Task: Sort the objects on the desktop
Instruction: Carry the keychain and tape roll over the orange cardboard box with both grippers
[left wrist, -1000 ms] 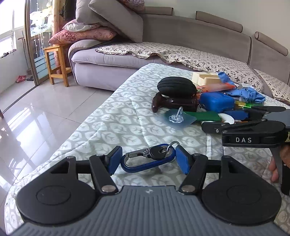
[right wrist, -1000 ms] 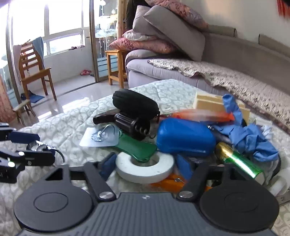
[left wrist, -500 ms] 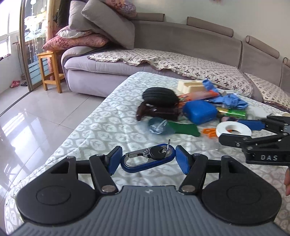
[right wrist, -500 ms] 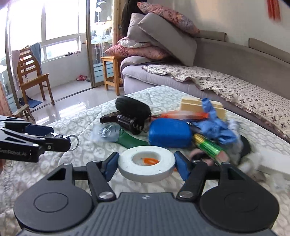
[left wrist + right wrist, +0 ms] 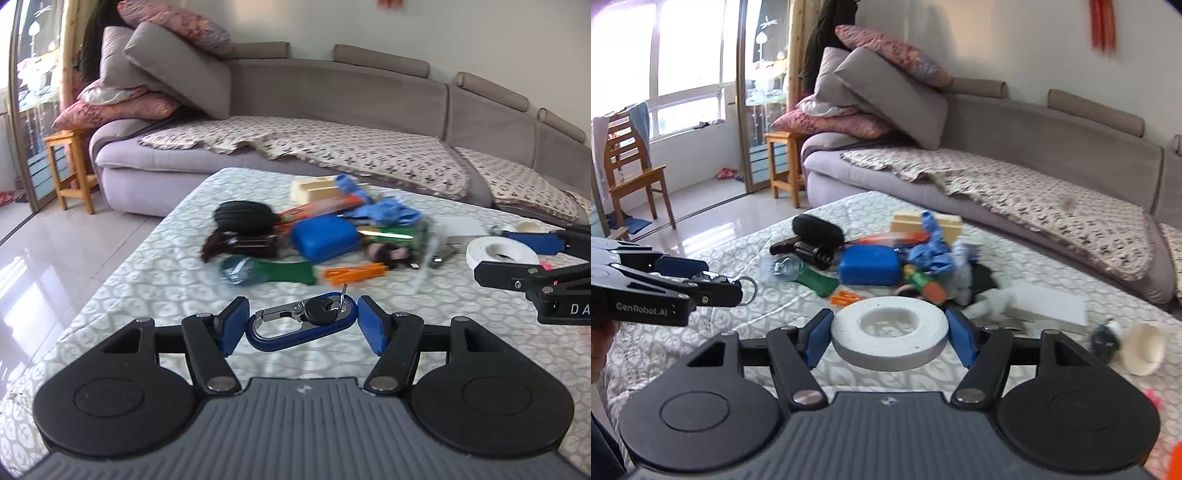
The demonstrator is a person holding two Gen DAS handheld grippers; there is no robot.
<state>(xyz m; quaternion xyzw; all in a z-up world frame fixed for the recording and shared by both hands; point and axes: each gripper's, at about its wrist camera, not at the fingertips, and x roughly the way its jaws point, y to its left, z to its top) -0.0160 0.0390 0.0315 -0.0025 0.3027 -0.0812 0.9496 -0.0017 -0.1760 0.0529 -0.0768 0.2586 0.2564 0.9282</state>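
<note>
A living room is seen, with a long grey sofa behind a low table that is covered with a pale leaf-patterned cloth. Cushions are stacked at the sofa's end, and a wooden stool stands on the tiled floor beside it.

On the middle of the cloth a pile of small objects is found. A black oval case lies at its left, with a blue box to the right of it and a green flat piece in front. An orange clip is placed near the blue box. Crumpled blue gloves and a pale wooden block are seen at the back of the pile. Some of these objects are blurred.

The left gripper is held above the near part of the cloth. Its blue pads are closed on a blue carabiner with a key, which is gripped by its two ends and does not touch the cloth.

The right gripper is held to the right of the pile. A white tape roll is clamped flat between its fingers, above the cloth. To its right a small white cup lies on its side, and a white flat box is lying just behind.
</note>
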